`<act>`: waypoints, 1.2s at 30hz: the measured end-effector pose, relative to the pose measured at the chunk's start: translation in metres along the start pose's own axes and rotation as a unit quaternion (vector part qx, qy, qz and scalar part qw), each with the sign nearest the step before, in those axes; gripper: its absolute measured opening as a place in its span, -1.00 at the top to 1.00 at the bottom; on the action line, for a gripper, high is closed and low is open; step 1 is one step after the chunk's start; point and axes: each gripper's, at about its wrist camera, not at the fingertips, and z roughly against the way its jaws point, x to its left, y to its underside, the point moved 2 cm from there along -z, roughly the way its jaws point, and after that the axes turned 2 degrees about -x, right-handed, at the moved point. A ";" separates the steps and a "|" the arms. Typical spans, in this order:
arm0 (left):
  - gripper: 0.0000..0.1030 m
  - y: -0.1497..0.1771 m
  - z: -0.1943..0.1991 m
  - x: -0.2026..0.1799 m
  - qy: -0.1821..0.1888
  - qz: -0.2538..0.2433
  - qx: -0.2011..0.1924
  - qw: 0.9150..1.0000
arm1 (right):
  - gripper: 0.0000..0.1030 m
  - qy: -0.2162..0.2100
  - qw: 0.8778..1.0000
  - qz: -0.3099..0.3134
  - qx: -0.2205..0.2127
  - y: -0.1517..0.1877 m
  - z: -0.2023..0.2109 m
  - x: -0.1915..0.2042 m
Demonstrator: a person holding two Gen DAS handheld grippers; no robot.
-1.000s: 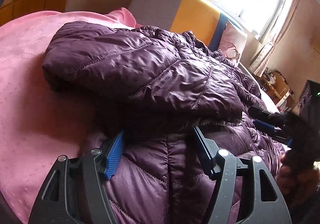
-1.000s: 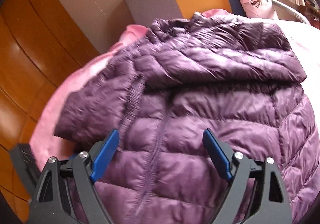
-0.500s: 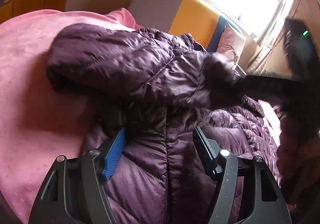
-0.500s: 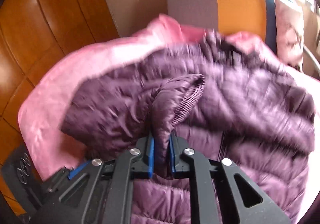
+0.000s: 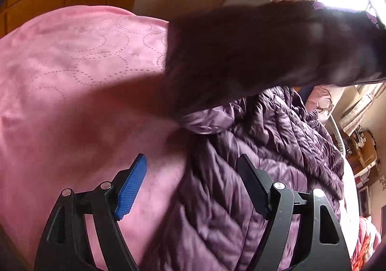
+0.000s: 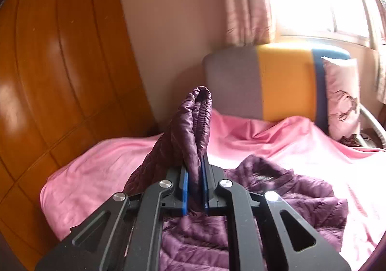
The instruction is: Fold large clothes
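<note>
A purple quilted puffer jacket [image 5: 277, 150] lies on a pink bedspread [image 5: 72, 77]. My right gripper [image 6: 194, 186] is shut on the jacket's sleeve [image 6: 190, 126] near its elastic cuff and holds it up off the bed. The rest of the jacket [image 6: 277, 198] lies below it. In the left wrist view the lifted sleeve [image 5: 265, 53] hangs blurred across the upper frame. My left gripper [image 5: 193, 179] is open and empty, low over the jacket's left edge, one pad over the bedspread and one over the jacket.
A grey, orange and blue headboard cushion [image 6: 277, 82] and a pink pillow [image 6: 342, 97] stand at the bed's far end under a bright window. A wooden wardrobe [image 6: 60, 65] lines the left side. Cluttered shelves [image 5: 361, 150] are at right.
My right gripper closed on the sleeve and has raised it high, pulling it off the jacket body. The bedspread at left is now uncovered. My left gripper stayed open and low.
</note>
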 end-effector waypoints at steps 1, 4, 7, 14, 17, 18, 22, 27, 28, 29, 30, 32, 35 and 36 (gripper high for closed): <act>-0.49 -0.004 -0.006 -0.001 -0.005 0.000 0.003 1.000 | 0.84 0.009 1.000 -0.003 -0.004 -0.001 0.004 -0.005; -0.49 -0.013 -0.022 -0.009 -0.011 -0.001 0.010 1.000 | 0.84 0.030 0.999 -0.033 -0.003 0.000 0.005 -0.036; -0.49 -0.020 -0.042 -0.024 -0.024 -0.016 0.016 0.999 | 0.84 0.063 0.997 -0.054 0.000 0.006 0.007 -0.068; -0.49 -0.029 -0.082 -0.027 -0.082 -0.018 0.044 0.995 | 0.84 0.162 0.976 -0.130 0.062 0.070 -0.003 -0.170; -0.49 -0.028 -0.087 -0.029 -0.087 -0.030 0.040 0.995 | 0.85 0.203 0.961 -0.155 0.110 0.112 -0.020 -0.205; -0.51 -0.027 -0.088 -0.031 -0.090 -0.035 0.040 0.994 | 0.85 0.213 0.955 -0.166 0.126 0.127 -0.025 -0.214; -0.51 -0.025 -0.087 -0.036 -0.089 -0.049 0.042 0.994 | 0.85 0.232 0.941 -0.190 0.157 0.161 -0.033 -0.236; -0.51 -0.026 -0.077 -0.030 -0.078 -0.065 0.054 0.993 | 0.75 0.223 0.942 -0.200 0.151 0.165 -0.031 -0.247; -0.51 -0.026 -0.071 -0.028 -0.073 -0.068 0.055 0.994 | 0.63 0.222 0.943 -0.200 0.149 0.164 -0.027 -0.247; -0.51 -0.027 -0.062 -0.026 -0.069 -0.071 0.051 0.994 | 0.42 0.224 0.943 -0.197 0.144 0.162 -0.024 -0.249; -0.51 -0.028 -0.052 -0.024 -0.062 -0.077 0.042 0.994 | 0.26 0.226 0.945 -0.194 0.135 0.158 -0.016 -0.248; -0.51 -0.031 -0.035 -0.020 -0.050 -0.086 0.020 0.995 | -0.16 0.228 0.950 -0.183 0.107 0.154 -0.001 -0.240; -0.51 -0.042 -0.015 -0.021 -0.022 -0.092 -0.010 0.995 | -0.53 0.206 0.965 -0.146 0.076 0.135 0.009 -0.215; -0.51 -0.048 -0.010 -0.026 -0.010 -0.096 -0.019 0.995 | -0.58 0.195 0.969 -0.134 0.073 0.131 0.008 -0.206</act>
